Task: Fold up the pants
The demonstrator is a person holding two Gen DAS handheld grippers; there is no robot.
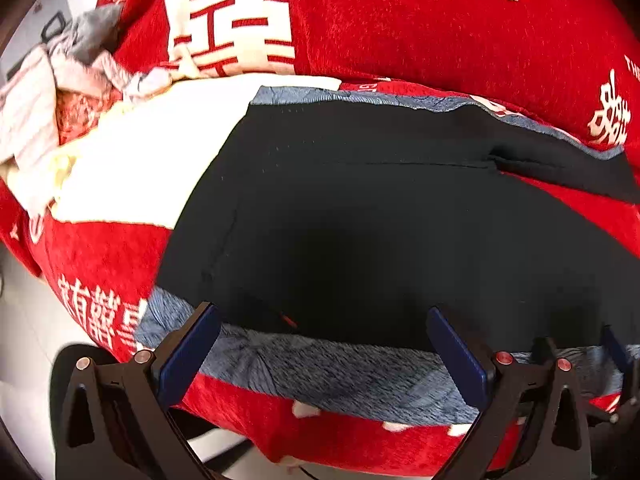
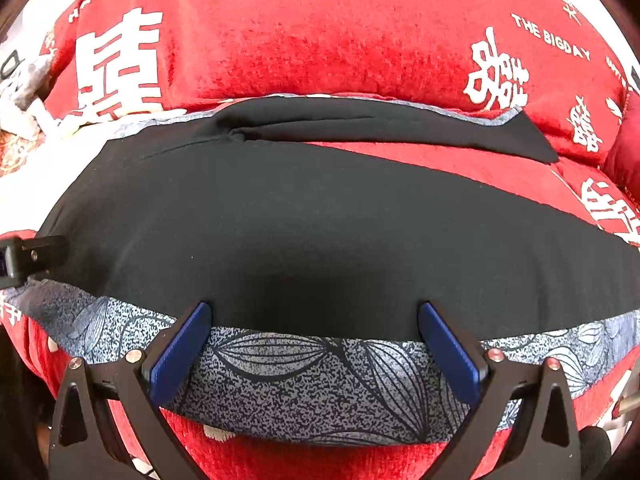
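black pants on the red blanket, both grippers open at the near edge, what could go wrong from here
1. The black pants lie on a blue patterned cloth; the right gripper or left gripper might pinch both layers together.
2. The far leg is already creased, so lifting could fold it in crooked.

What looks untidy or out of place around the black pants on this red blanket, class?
A crumpled heap of light clothes sits bunched at the blanket's far left corner, unlike the flat black pants. One pant leg also splays apart from the other, leaving a red wedge of blanket showing.
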